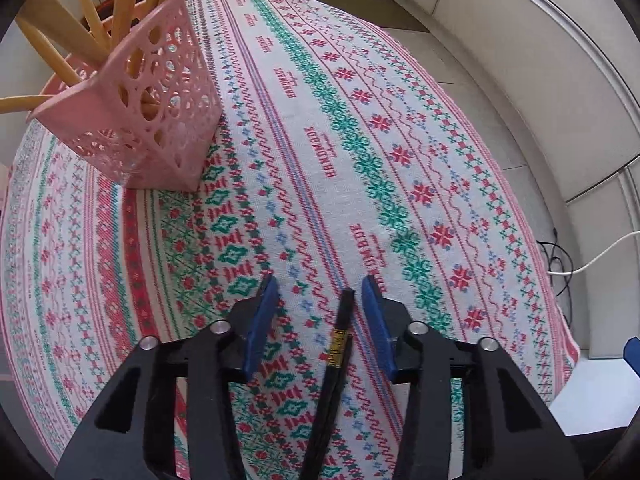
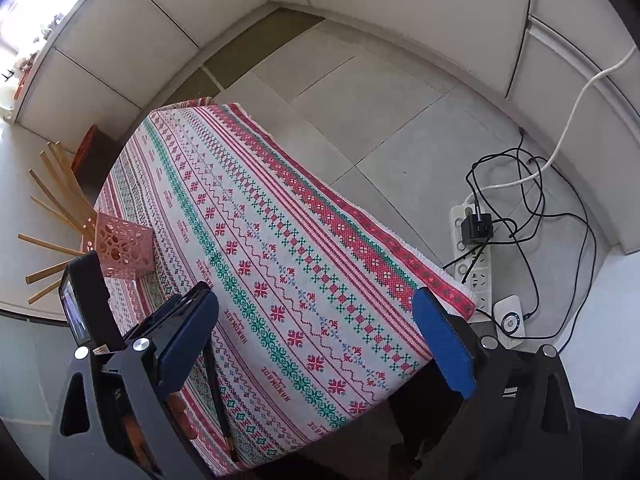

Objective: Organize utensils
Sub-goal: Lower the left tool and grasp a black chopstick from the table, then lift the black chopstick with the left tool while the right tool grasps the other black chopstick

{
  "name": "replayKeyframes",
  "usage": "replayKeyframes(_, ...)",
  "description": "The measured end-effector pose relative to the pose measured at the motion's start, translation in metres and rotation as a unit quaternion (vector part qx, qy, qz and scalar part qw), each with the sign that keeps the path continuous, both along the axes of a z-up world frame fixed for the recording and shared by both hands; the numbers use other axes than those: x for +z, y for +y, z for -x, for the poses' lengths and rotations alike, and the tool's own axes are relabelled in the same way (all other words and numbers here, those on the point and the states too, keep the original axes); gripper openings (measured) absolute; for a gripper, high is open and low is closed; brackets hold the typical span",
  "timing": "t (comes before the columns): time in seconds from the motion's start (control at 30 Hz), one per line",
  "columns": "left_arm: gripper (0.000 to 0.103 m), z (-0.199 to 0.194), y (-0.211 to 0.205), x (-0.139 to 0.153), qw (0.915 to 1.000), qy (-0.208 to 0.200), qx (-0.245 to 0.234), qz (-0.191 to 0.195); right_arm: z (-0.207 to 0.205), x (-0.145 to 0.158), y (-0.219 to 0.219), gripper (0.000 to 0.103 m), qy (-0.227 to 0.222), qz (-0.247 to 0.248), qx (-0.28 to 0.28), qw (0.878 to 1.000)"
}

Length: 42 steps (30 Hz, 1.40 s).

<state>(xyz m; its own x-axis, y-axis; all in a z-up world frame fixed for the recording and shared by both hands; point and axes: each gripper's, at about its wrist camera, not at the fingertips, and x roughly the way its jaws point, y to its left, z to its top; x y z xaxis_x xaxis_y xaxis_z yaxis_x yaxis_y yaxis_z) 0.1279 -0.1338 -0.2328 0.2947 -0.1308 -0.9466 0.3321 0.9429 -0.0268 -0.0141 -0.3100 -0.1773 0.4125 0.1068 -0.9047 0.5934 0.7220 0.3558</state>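
Observation:
A pink perforated basket (image 1: 148,112) stands on the patterned tablecloth (image 1: 360,160) and holds several wooden utensils (image 1: 84,20). Black chopsticks with a gold band (image 1: 334,364) lie on the cloth between the blue pads of my left gripper (image 1: 320,292), close to the right pad; the jaws stand open around them. My right gripper (image 2: 316,308) is open and empty, held high above the table's near right part. In the right wrist view the basket (image 2: 120,246), the wooden utensils (image 2: 56,200) and the black chopsticks (image 2: 218,396) show at the left, beside my left gripper's body (image 2: 86,300).
The cloth-covered table (image 2: 360,216) ends at a red border on the right. On the tiled floor beyond lie a power strip (image 2: 474,264), black cables (image 2: 560,208), a white cable (image 2: 576,112) and a small white device (image 2: 510,320). White cabinet walls (image 2: 200,12) surround.

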Motion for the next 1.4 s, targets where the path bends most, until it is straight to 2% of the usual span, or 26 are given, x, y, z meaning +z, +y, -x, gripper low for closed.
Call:
replayKeyframes(0.1, 0.032, -0.003, 0.004, 0.000, 1.0000, 0.001, -0.003, -0.006, -0.001, -0.002, 0.001, 0.095, 0.003, -0.003, 0.001, 1.000)
replayKeyframes(0.27, 0.030, 0.004, 0.019, -0.001, 0.9999, 0.001, -0.010, -0.006, -0.005, -0.005, 0.007, 0.095, 0.012, 0.001, 0.008, 1.000)
replayKeyframes(0.33, 0.014, 0.009, 0.025, 0.000, 0.9998, -0.005, -0.015, -0.013, -0.008, -0.007, 0.013, 0.095, 0.015, 0.002, 0.015, 1.000)
replayKeyframes(0.4, 0.007, 0.011, 0.034, 0.001, 0.9998, -0.007, -0.014, -0.011, -0.011, -0.009, 0.022, 0.095, 0.020, 0.008, 0.025, 0.999)
replayKeyframes(0.67, 0.006, 0.020, 0.092, 0.020, 0.9997, -0.020, 0.012, 0.004, -0.036, -0.030, 0.077, 0.094, 0.064, 0.028, 0.089, 0.994)
replayKeyframes(0.9, 0.006, 0.040, 0.149, 0.077, 0.9951, -0.072, 0.048, 0.048, -0.071, -0.057, 0.142, 0.094, 0.104, 0.050, 0.152, 0.982)
replayKeyframes(0.97, 0.006, 0.044, 0.160, 0.093, 0.9925, -0.090, 0.058, 0.059, -0.079, -0.066, 0.160, 0.087, 0.115, 0.044, 0.169, 0.978)
replayKeyframes(1.0, 0.006, 0.047, 0.167, 0.101, 0.9909, -0.099, 0.062, 0.066, -0.082, -0.072, 0.169, 0.076, 0.123, 0.042, 0.181, 0.975)
replayKeyframes(1.03, 0.006, 0.042, 0.159, 0.105, 0.9898, -0.106, 0.065, 0.069, -0.084, -0.076, 0.178, 0.067, 0.133, 0.055, 0.190, 0.971)
replayKeyframes(1.07, 0.006, 0.044, 0.163, 0.111, 0.9884, -0.114, 0.068, 0.073, -0.085, -0.074, 0.185, 0.061, 0.125, 0.080, 0.192, 0.970)
replayKeyframes(1.1, 0.006, 0.043, 0.165, 0.115, 0.9874, -0.121, 0.069, 0.076, -0.087, -0.073, 0.193, 0.046, 0.123, 0.103, 0.199, 0.967)
replayKeyframes(1.13, 0.006, 0.044, 0.165, 0.118, 0.9866, -0.126, 0.069, 0.078, -0.087, -0.073, 0.196, 0.029, 0.112, 0.095, 0.200, 0.969)
replayKeyframes(1.17, 0.006, 0.045, 0.168, 0.121, 0.9857, -0.129, 0.069, 0.083, -0.088, -0.072, 0.197, 0.023, 0.109, 0.092, 0.198, 0.970)
replayKeyframes(1.2, 0.006, 0.044, 0.169, 0.122, 0.9853, -0.130, 0.069, 0.087, -0.088, -0.072, 0.197, 0.010, 0.103, 0.083, 0.194, 0.972)
replayKeyframes(1.23, 0.006, 0.045, 0.170, 0.123, 0.9849, -0.132, 0.069, 0.089, -0.088, -0.072, 0.196, 0.005, 0.096, 0.076, 0.191, 0.974)
replayKeyframes(1.4, 0.006, 0.052, 0.174, 0.137, 0.9812, -0.147, 0.062, 0.109, -0.073, -0.055, 0.167, 0.005, 0.040, 0.020, 0.162, 0.986)
